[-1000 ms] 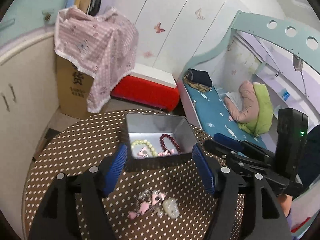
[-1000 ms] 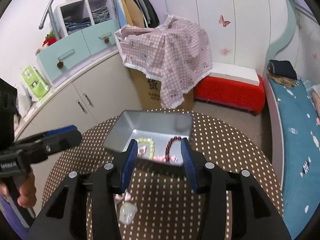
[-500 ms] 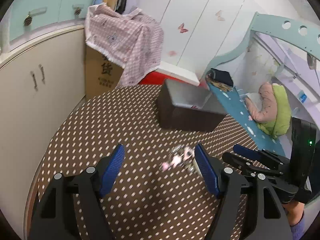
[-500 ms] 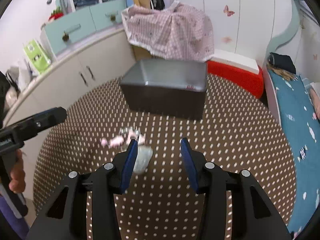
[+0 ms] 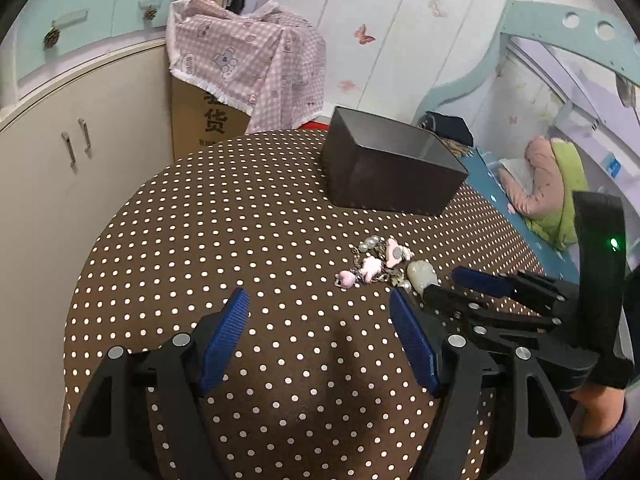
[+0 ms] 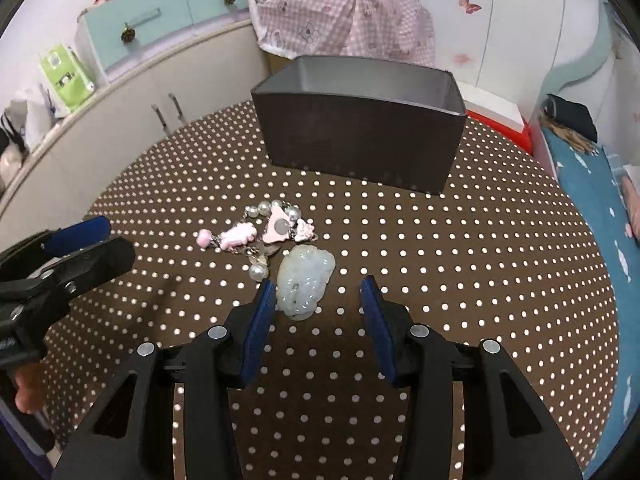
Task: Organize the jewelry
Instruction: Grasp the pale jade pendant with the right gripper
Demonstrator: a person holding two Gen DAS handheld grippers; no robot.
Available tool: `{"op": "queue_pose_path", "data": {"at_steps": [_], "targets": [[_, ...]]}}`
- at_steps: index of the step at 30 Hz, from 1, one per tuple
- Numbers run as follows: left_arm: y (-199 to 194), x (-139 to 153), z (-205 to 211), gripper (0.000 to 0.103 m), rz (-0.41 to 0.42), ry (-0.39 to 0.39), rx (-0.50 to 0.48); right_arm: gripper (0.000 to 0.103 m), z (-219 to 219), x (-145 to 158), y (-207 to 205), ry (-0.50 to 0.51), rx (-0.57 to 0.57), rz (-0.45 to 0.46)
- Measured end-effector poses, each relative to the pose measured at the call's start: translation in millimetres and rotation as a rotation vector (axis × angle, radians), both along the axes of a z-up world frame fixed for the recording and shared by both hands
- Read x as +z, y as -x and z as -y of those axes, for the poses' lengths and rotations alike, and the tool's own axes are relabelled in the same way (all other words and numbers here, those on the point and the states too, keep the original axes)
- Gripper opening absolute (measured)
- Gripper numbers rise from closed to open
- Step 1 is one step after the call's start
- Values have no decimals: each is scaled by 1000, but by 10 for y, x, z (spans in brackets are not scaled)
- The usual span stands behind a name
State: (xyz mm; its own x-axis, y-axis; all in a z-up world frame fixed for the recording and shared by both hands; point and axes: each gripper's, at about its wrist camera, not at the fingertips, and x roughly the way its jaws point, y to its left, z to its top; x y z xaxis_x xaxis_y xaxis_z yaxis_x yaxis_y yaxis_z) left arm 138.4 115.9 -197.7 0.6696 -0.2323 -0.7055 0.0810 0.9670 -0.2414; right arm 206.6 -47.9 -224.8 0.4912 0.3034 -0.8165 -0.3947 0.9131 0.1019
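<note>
A pale green jade pendant (image 6: 305, 278) lies on the brown polka-dot table (image 6: 460, 280), just ahead of my open right gripper (image 6: 320, 292). A pink charm bracelet with pearls (image 6: 260, 232) lies beside it to the left. The dark metal box (image 6: 360, 144) stands farther back; its inside is hidden from here. In the left wrist view my left gripper (image 5: 320, 304) is open and empty over the table, with the bracelet (image 5: 374, 262), the pendant (image 5: 422, 274) and the box (image 5: 388, 172) ahead to the right. The right gripper's fingers (image 5: 480, 282) show beside the pendant.
A white cabinet (image 5: 80, 152) curves round the table's left. A cardboard box under a pink checked cloth (image 5: 244, 64) stands behind. A bed with a teal sheet (image 6: 592, 184) lies to the right, and a red box (image 6: 496, 120) sits behind the metal box.
Both grippers have dropped from above the box and drawn back to table level. The right gripper has closed in on the jade pendant. The box's contents are no longer visible.
</note>
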Motion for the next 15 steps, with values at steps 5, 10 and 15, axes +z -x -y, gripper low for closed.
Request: {"op": "queue_pose_path", "data": {"at_steps": [5, 10, 15], "targets": [[-33, -47, 38, 70, 0, -10, -37, 45, -50, -45, -51, 17, 3, 11], [-85, -90, 73, 70, -6, -36, -59, 29, -14, -46, -79, 23, 15, 36], [-157, -98, 156, 70, -8, -61, -91, 29, 198, -40, -93, 13, -12, 36]]}}
